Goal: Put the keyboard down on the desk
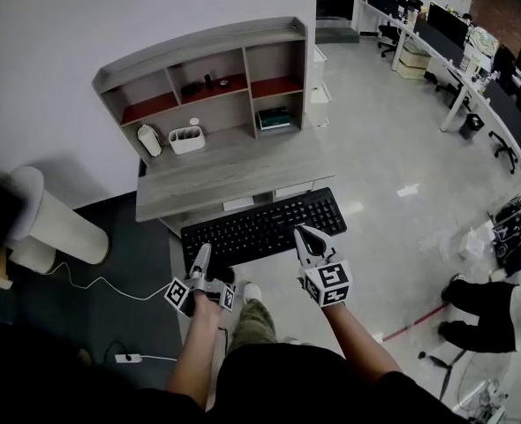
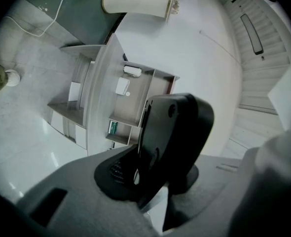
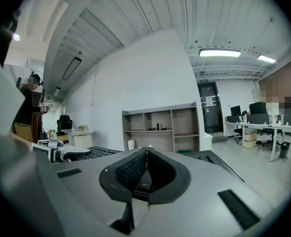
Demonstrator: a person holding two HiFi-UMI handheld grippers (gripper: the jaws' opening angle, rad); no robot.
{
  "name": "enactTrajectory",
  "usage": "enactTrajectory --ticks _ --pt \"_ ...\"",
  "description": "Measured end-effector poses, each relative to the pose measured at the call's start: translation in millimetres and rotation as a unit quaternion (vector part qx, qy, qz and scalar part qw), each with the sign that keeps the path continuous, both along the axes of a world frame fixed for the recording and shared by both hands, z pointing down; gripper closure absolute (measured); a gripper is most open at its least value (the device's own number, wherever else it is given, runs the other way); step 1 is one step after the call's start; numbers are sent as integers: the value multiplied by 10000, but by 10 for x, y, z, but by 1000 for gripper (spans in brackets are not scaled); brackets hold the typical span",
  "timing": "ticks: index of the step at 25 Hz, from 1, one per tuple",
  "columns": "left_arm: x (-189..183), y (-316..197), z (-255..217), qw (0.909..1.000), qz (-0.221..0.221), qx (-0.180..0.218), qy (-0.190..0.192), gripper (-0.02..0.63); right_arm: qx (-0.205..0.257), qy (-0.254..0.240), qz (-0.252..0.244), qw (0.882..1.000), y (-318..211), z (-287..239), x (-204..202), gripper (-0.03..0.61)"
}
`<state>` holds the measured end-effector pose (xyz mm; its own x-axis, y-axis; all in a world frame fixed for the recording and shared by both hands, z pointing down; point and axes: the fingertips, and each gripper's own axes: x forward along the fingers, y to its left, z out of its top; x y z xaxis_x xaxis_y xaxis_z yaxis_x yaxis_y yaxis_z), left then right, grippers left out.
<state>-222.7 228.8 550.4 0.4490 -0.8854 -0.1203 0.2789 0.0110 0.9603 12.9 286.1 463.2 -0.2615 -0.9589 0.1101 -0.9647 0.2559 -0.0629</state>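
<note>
A black keyboard (image 1: 260, 228) hangs level in front of the grey desk (image 1: 225, 170), just off its front edge and a little below the desktop. My left gripper (image 1: 202, 253) is rolled on its side and shut on the keyboard's left front edge. In the left gripper view the keyboard's dark end (image 2: 175, 127) fills the gap at the left gripper (image 2: 138, 172). My right gripper (image 1: 301, 232) lies over the keyboard's right front part. In its own view the right gripper (image 3: 146, 152) is shut, pad against pad, with nothing between. Whether it touches the keyboard (image 3: 89, 154) I cannot tell.
The desk carries a shelf unit (image 1: 243, 78) with a white holder (image 1: 187, 139), a white bottle (image 1: 149, 140) and books (image 1: 275, 118). A white cylinder (image 1: 62, 223) and a power strip (image 1: 128, 358) are at the left. Another person's shoes (image 1: 481, 312) are at the right.
</note>
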Motion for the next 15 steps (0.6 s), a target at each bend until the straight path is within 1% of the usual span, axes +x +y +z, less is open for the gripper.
enactTrajectory --ticks 4,7,11,15 --pt "-9 -425 88 9999 66 -27 72 515 -41 17 58 10000 -426 38 -51 565" --pt "-13 -795 110 9999 130 -2 101 515 -98 84 7 9999 -801 58 -129 565" --pt "-47 -1231 172 9996 183 3 197 515 -251 138 65 9996 -1226 99 -184 565" --pt "-107 -1674 220 9993 198 -78 321 515 -384 225 95 9990 -1659 96 -256 565"
